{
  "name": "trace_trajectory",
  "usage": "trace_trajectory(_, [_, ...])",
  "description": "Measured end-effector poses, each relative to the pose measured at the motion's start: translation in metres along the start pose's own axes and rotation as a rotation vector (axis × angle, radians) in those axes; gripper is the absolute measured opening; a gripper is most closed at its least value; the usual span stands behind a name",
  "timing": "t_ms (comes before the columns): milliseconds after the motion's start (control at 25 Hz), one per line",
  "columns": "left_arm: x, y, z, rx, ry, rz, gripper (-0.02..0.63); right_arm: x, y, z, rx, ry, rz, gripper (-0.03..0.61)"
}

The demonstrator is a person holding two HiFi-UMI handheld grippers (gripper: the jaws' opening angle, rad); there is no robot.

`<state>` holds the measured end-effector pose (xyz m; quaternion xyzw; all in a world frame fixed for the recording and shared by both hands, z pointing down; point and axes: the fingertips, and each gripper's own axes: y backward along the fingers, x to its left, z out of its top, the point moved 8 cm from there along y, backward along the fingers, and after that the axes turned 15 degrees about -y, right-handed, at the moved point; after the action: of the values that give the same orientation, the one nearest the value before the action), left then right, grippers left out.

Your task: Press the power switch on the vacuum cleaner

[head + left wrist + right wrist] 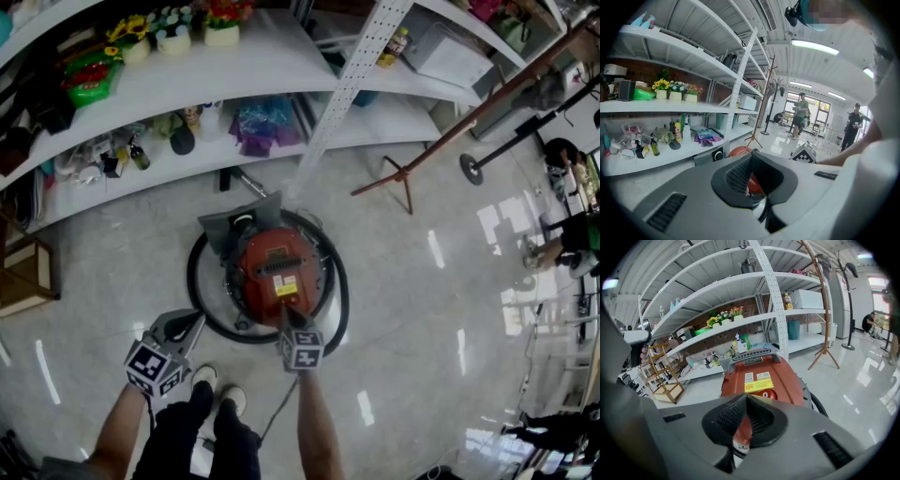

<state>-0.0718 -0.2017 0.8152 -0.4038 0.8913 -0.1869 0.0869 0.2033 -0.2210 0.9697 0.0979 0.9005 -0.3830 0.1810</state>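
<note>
A red canister vacuum cleaner (274, 267) stands on the floor with its black hose (199, 298) coiled around it. My right gripper (286, 307) is shut, its tips over the vacuum's near end just below the yellow label (286, 285). In the right gripper view the right gripper (747, 397) points at the red body (759, 373), with a round red button (765, 394) just beyond the tips; whether they touch it I cannot tell. My left gripper (198, 315) is shut and holds nothing, to the left over the hose. The left gripper (752, 154) looks past the red vacuum (739, 151).
White shelves (262, 70) with flower pots, bottles and bags run behind the vacuum. A wooden coat stand (403, 173) leans at the right and a small wooden rack (23, 272) sits at the left. The person's shoes (217, 389) are just behind the grippers. People stand far right.
</note>
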Motion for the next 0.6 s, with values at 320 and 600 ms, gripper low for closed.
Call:
trace_trajectory(320, [-0.005, 0.001, 0.02, -0.011, -0.005, -0.015, 0.009, 0.009, 0.021, 0.012, -0.015, -0.017, 0.012, 0.012])
trace_trajectory(600, [-0.006, 0.007, 0.044, -0.02, 0.001, -0.031, 0.009, 0.034, 0.058, 0.035, -0.069, -0.046, 0.034, 0.012])
